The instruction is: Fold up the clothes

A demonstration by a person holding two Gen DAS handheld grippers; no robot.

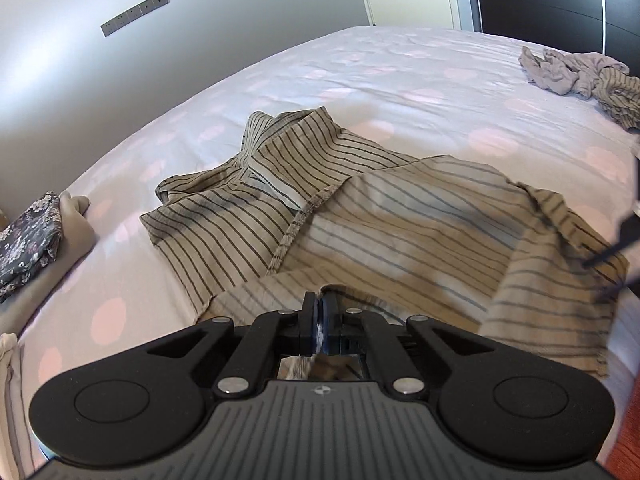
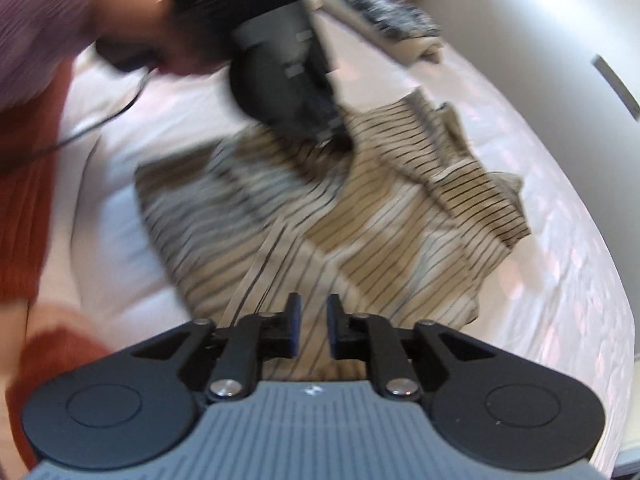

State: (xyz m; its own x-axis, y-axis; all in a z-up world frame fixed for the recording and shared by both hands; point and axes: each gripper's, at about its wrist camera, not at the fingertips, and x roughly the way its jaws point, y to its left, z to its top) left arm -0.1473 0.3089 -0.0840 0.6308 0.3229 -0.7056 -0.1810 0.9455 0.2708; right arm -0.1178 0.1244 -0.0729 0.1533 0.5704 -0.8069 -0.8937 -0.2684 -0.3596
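Striped shirt (image 1: 360, 216), tan with thin dark lines, lies partly spread and rumpled on a bed sheet (image 1: 400, 80), which is pale with faint pink dots. One layer of the cloth is turned back over the rest, showing a lighter inner face and a stitched seam running down the middle.

Left gripper (image 1: 319, 312) is clenched on the near edge of the shirt; its jaws are pressed together with a bit of fabric pinched between them. In the right wrist view this same tool appears as a blurred black shape above the garment, held by a person's hand (image 2: 176, 52) with a purple sleeve (image 2: 44, 12).

Right gripper (image 2: 313, 322) is released, its two fingers apart with a clear gap, hovering just over the near hem of the shirt without clasping it.

Farther out, a crumpled pile of clothes (image 1: 576, 76), grey and striped, sits near the far right of the bed. At the left edge rests a folded stack (image 1: 36, 240) with a dark floral piece on top of beige cloth. A grey wall (image 1: 80, 60) with a strip of switches stands behind the bed.
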